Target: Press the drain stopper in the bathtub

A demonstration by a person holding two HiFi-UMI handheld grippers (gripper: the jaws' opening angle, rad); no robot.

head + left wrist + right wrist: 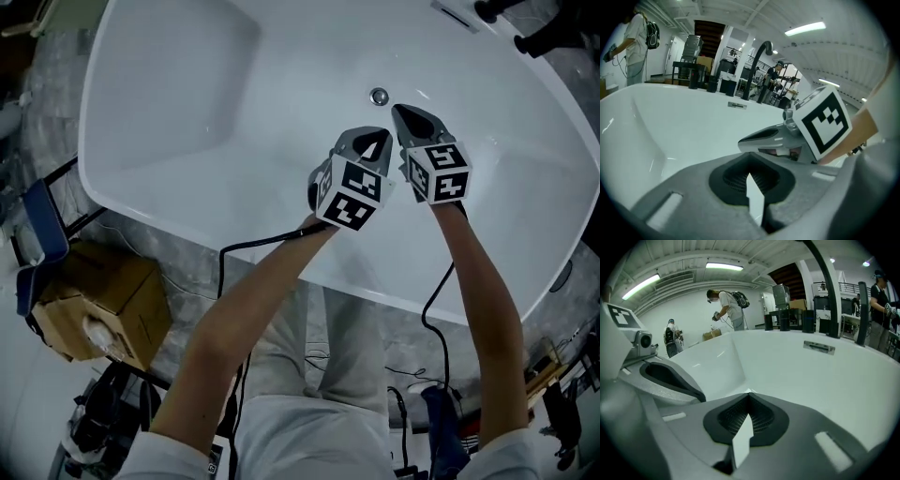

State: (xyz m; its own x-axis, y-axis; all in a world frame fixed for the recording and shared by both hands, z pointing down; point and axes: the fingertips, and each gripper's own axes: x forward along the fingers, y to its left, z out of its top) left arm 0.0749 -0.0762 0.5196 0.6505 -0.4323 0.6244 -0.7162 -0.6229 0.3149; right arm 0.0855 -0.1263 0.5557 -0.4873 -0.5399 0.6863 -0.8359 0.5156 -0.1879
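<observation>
White bathtub (187, 112) drain stopper (379, 96) looks not yet pressed; left gripper (372, 143) and right gripper (411, 120), both closed and empty, hover near it.

Bathtub (169, 112) far rim, black faucet (548, 37) cropped at top edge

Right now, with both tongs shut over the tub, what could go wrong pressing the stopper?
1. The drain stopper is small, and the shut tongs of the right gripper end in a narrow tip near it. That tip may slip off onto the glossy bathtub floor.
2. The left gripper sits close alongside, so the two could knock together.
3. Neither gripper view shows the stopper, so aiming rests on the head view alone.
</observation>
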